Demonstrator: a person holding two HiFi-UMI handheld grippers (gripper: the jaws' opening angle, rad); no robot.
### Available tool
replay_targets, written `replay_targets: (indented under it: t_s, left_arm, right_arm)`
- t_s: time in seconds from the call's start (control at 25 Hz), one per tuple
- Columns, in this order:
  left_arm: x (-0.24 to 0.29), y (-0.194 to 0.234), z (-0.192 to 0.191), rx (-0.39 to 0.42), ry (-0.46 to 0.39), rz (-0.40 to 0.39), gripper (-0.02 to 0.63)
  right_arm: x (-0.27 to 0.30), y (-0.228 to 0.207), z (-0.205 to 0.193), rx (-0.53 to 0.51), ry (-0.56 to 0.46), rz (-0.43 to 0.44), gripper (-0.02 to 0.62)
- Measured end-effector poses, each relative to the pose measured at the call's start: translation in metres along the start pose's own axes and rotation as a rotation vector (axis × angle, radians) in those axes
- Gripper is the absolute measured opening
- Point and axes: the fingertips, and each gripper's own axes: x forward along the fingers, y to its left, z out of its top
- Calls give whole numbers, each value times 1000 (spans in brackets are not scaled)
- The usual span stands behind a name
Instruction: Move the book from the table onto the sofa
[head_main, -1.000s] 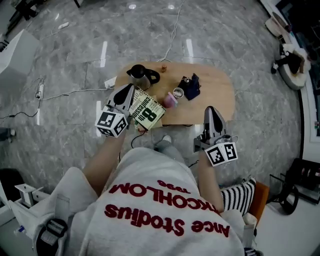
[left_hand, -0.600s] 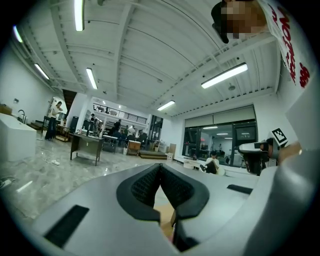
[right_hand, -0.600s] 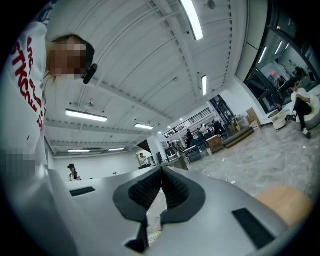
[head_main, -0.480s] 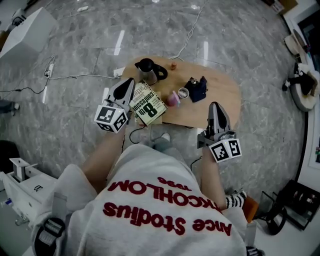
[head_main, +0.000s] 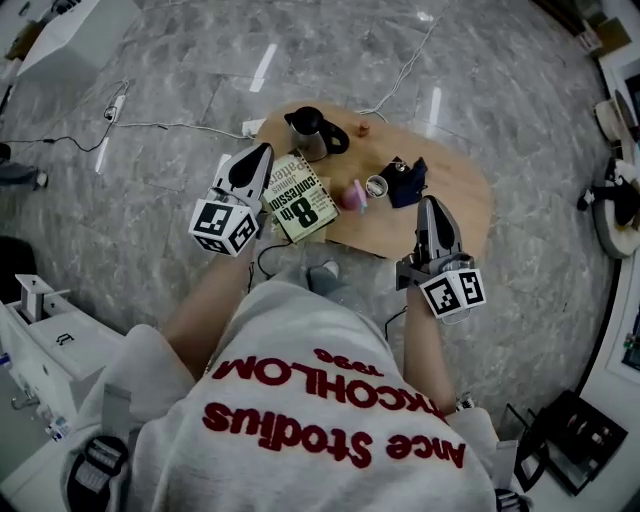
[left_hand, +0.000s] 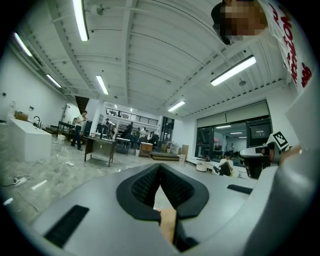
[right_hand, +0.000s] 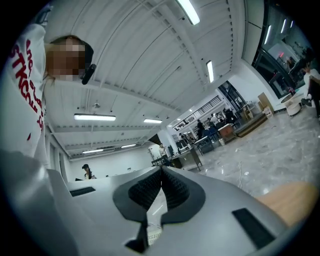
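We keep our left gripper (head_main: 262, 153) closed and empty just beside the book (head_main: 303, 208), which lies at the table's (head_main: 460, 190) near left edge. Our right gripper (head_main: 429, 204), also closed and empty, is above the near right edge.

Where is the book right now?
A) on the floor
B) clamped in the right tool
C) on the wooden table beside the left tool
C: the book lies flat on the table, next to the left tool, whose jaws are shut on nothing.
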Motion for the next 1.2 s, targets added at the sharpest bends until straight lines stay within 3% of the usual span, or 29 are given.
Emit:
replay_targets:
  t_s: [0.36, 1.2]
  left_arm:
    - [-18, 22, 1, -7, -17, 60, 17]
    - [-17, 142, -57, -113, 78, 62, 17]
  right_arm:
    - [31, 17, -18, 9, 49, 75, 26]
    - [126, 49, -105, 9, 202, 31, 27]
